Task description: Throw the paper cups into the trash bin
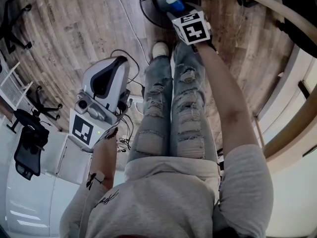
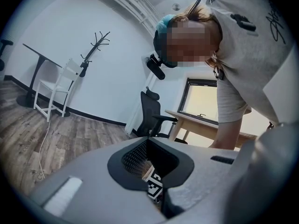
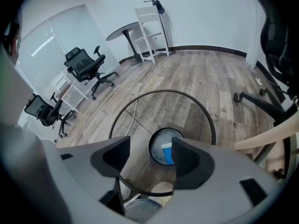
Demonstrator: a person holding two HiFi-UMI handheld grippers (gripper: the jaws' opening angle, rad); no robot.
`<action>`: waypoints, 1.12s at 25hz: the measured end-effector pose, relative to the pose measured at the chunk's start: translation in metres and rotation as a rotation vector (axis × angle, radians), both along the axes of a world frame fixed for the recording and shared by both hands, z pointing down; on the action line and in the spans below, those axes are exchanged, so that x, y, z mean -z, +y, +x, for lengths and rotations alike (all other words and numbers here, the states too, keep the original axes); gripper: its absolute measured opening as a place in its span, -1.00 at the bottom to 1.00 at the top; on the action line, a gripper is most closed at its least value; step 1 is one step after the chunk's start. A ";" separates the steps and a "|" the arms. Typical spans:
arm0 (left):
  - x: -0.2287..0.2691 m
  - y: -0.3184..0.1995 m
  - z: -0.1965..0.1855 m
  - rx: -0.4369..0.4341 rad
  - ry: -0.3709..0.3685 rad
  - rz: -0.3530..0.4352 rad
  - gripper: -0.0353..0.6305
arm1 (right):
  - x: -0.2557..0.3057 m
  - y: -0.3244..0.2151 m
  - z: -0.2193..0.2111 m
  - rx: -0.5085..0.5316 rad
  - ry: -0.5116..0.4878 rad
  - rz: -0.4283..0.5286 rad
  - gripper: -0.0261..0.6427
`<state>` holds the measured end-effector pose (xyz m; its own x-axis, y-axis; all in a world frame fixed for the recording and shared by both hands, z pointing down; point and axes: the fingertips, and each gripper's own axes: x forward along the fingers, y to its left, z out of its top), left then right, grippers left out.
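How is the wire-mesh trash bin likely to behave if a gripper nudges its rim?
The trash bin is thin open mesh, so probably light and apt to slide on the smooth wood floor. Its wide round rim suggests it resists tipping. Only a blue cup shows inside, so little weighs it down.
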<state>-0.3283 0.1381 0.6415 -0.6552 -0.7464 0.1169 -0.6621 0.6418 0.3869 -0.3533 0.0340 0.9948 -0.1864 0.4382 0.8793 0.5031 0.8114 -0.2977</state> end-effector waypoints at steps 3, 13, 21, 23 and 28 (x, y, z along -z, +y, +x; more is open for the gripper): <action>0.007 -0.003 -0.003 -0.003 -0.011 0.012 -0.88 | 0.018 0.004 -0.004 -0.034 -0.029 -0.035 -0.15; 0.014 -0.004 -0.002 -0.025 -0.018 0.003 -0.88 | 0.080 0.019 -0.023 -0.061 -0.154 -0.143 -0.15; 0.043 -0.021 -0.009 -0.054 -0.067 -0.017 -0.88 | 0.142 0.018 -0.027 -0.060 -0.298 -0.191 -0.15; 0.051 -0.025 -0.012 -0.061 -0.084 -0.020 -0.88 | 0.161 0.018 -0.029 -0.055 -0.339 -0.206 -0.15; 0.073 -0.027 -0.011 -0.061 -0.094 -0.016 -0.88 | 0.217 0.019 -0.030 -0.063 -0.414 -0.245 -0.15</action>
